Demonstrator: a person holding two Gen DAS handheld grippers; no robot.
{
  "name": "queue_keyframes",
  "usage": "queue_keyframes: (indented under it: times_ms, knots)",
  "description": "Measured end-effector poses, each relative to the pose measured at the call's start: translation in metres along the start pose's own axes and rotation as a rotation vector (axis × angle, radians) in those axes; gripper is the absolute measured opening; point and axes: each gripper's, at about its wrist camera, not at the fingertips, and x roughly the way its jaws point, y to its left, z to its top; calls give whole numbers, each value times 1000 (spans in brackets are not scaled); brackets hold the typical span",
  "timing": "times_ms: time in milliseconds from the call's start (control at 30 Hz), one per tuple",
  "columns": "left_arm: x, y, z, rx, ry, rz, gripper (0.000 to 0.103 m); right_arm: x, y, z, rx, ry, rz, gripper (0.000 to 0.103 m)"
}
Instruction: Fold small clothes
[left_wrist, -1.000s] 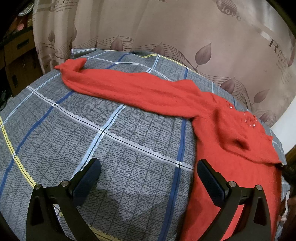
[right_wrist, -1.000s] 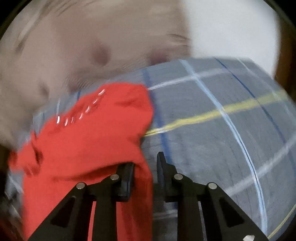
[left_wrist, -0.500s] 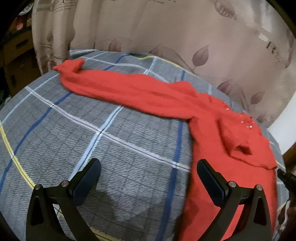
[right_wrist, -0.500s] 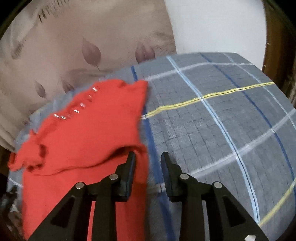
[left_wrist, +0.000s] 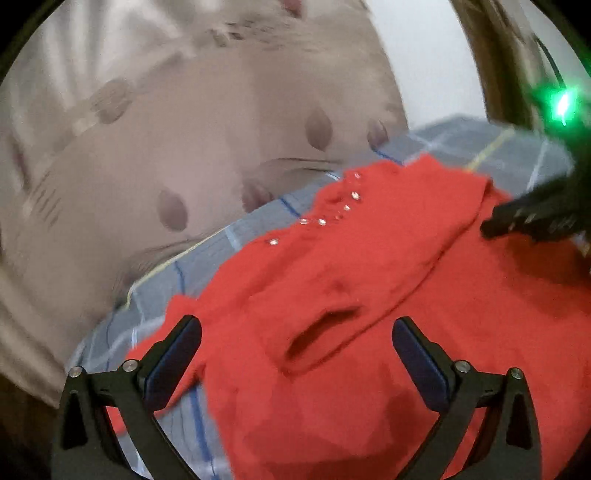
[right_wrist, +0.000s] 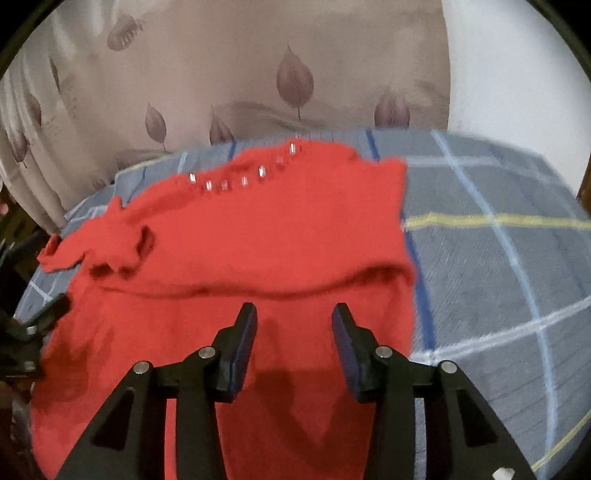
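A small red knit sweater (left_wrist: 369, 295) with clear studs along its neckline lies on a grey plaid bed cover (left_wrist: 155, 306). One sleeve is folded across the body, its open cuff just beyond my left gripper (left_wrist: 297, 341). That gripper hovers over the sweater, jaws wide open and empty. In the right wrist view the sweater (right_wrist: 258, 236) fills the middle, with a fold ridge across it. My right gripper (right_wrist: 293, 325) hangs over the lower body of the garment; its jaws are opening and nothing is pinched between them. The right gripper (left_wrist: 532, 218) also shows at the right of the left view.
A beige curtain (right_wrist: 258, 74) with a leaf print hangs behind the bed. Bare plaid cover (right_wrist: 498, 266) stretches to the right of the sweater. A white wall (right_wrist: 498, 74) and a dark wooden edge stand at the far right.
The left gripper swung right and rolled, from the outstretched sleeve to over the sweater body. The right gripper let go of the sweater's edge, opened and moved left over the garment.
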Motion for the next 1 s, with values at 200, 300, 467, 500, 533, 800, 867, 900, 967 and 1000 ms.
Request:
queue_keyframes:
  times_ms: [200, 300, 467, 500, 533, 800, 867, 900, 967, 1000]
  knots:
    - [66, 20, 12, -49, 141, -127, 46, -4, -15, -2, 81, -34, 85, 50]
    - [76, 35, 10, -144, 149, -181, 9, -7, -18, -3, 102, -47, 98, 50]
    - [54, 95, 1, -462, -16, -158, 6, -8, -21, -2, 131, -57, 119, 55]
    - [49, 106, -2, -512, -53, -153, 6, -9, -22, -3, 135, -57, 120, 56]
    - [48, 112, -4, -536, -59, -136, 6, -8, -22, -3, 140, -58, 120, 56]
    - [61, 124, -39, -666, 57, -132, 8, -8, -23, -2, 146, -62, 118, 67]
    - [58, 126, -45, -707, 75, -150, 8, -7, -24, -2, 152, -59, 117, 67]
    - [61, 126, -45, -703, 94, -152, 8, -7, -25, -2, 153, -59, 114, 67]
    - [71, 123, -45, -687, 135, -163, 8, -6, -24, -2, 151, -56, 113, 67]
    - [72, 124, -45, -690, 137, -170, 8, -6, -24, -1, 149, -55, 110, 67]
